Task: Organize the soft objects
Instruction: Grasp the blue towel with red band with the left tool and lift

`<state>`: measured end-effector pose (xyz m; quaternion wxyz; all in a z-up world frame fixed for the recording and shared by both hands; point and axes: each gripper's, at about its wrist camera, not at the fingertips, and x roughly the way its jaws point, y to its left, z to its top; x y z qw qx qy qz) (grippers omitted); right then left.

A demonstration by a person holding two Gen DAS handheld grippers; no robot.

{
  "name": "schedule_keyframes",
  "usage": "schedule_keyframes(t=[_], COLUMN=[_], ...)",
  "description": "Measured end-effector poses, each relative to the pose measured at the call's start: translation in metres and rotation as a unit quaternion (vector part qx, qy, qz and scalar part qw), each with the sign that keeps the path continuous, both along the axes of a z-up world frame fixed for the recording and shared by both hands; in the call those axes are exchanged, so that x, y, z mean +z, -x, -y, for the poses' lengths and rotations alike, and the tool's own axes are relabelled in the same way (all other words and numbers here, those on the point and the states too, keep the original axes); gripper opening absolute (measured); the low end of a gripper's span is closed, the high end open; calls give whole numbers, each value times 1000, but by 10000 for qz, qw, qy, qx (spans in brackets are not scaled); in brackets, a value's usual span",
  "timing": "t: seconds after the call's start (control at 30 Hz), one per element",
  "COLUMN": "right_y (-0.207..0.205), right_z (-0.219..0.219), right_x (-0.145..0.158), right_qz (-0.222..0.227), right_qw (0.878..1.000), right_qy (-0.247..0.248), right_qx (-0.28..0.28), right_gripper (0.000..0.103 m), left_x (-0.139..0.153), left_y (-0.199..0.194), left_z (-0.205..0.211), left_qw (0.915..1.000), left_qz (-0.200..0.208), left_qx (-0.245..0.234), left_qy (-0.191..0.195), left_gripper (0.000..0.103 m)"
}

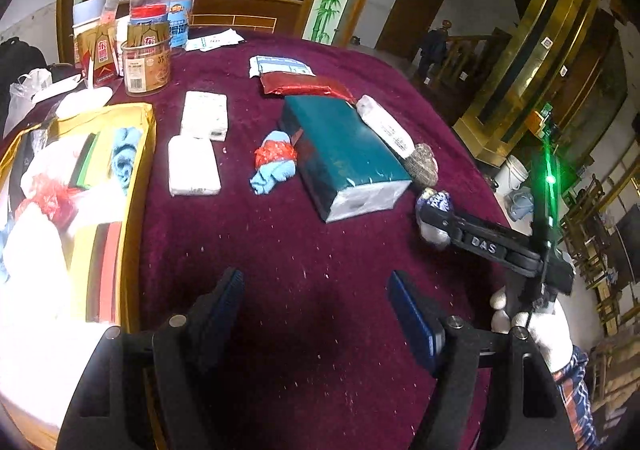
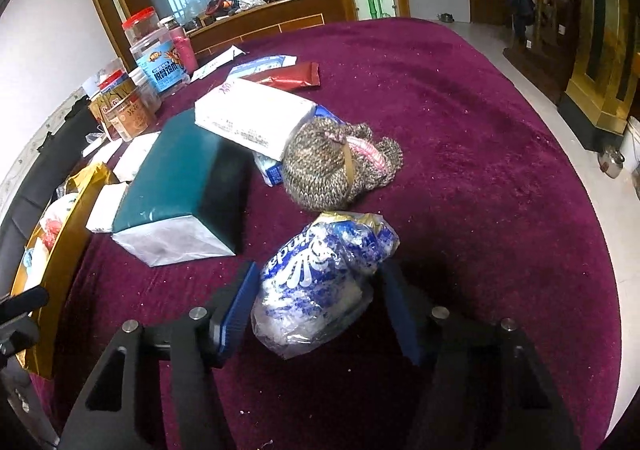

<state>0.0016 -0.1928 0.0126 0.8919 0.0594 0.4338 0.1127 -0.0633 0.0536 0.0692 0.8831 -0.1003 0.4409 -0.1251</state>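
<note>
My right gripper is shut on a blue-and-white plastic pack, which rests on the maroon tablecloth. The left wrist view shows that gripper from the side, at the table's right edge, held by a white-gloved hand. My left gripper hangs open over bare cloth with nothing between its fingers. Beyond it lie a blue cloth wrapped in red net, two white tissue packs, and a teal tissue block. A brown knitted hat lies just past the held pack.
A yellow-rimmed open bag at the left holds several soft items. A white pack leans on the teal block. A red pack lies farther back. Jars and cartons crowd the far left corner. The table edge curves at the right.
</note>
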Motion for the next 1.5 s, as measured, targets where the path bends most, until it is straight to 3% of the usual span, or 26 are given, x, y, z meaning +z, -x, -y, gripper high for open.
schedule_keyframes(t=[0.27, 0.37, 0.5, 0.6, 0.8, 0.87, 0.93, 1.0, 1.1, 1.3, 1.5], right_y=[-3, -3, -4, -4, -5, -5, -5, -5, -5, -5, -6], right_z=[2, 3, 5, 6, 8, 8, 7, 7, 6, 6, 8], right_x=[-3, -3, -3, -3, -3, -3, -3, -3, -2, -3, -3], right_qz=[-111, -120, -136, -144, -153, -149, -147, -146, -145, -126, -98], right_qw=[9999, 9998, 9997, 9997, 9995, 9995, 9995, 9995, 9995, 9994, 9988], right_qy=[-98, -118, -185, -206, -245, -251, -246, -242, -244, -301, -424], right_qx=[37, 42, 51, 61, 93, 106, 117, 119, 120, 145, 203], right_gripper=[61, 62, 62, 62, 62, 62, 62, 62, 62, 62, 61], left_x=[-13, -13, -18, -25, -40, -48, -53, -55, -51, -30, 3], left_y=[-45, -63, -86, -104, -133, -140, -144, -143, -138, -126, -74], left_z=[-15, -11, 17, 27, 28, 26, 26, 28, 32, 29, 20], left_qw=[9982, 9965, 9828, 9724, 9719, 9760, 9791, 9804, 9793, 9842, 9876], left_qz=[-205, -59, 371, 445, 145, -10, -171, -208, -112, 163, 490], left_qx=[253, 194, -413, -693, -886, -872, -847, -880, -911, -821, -944], left_qy=[-500, -815, -1762, -2184, -2174, -1994, -1844, -1750, -1805, -1557, -1157], left_gripper=[77, 78, 78, 78, 75, 68, 49, 38, 36, 35, 35])
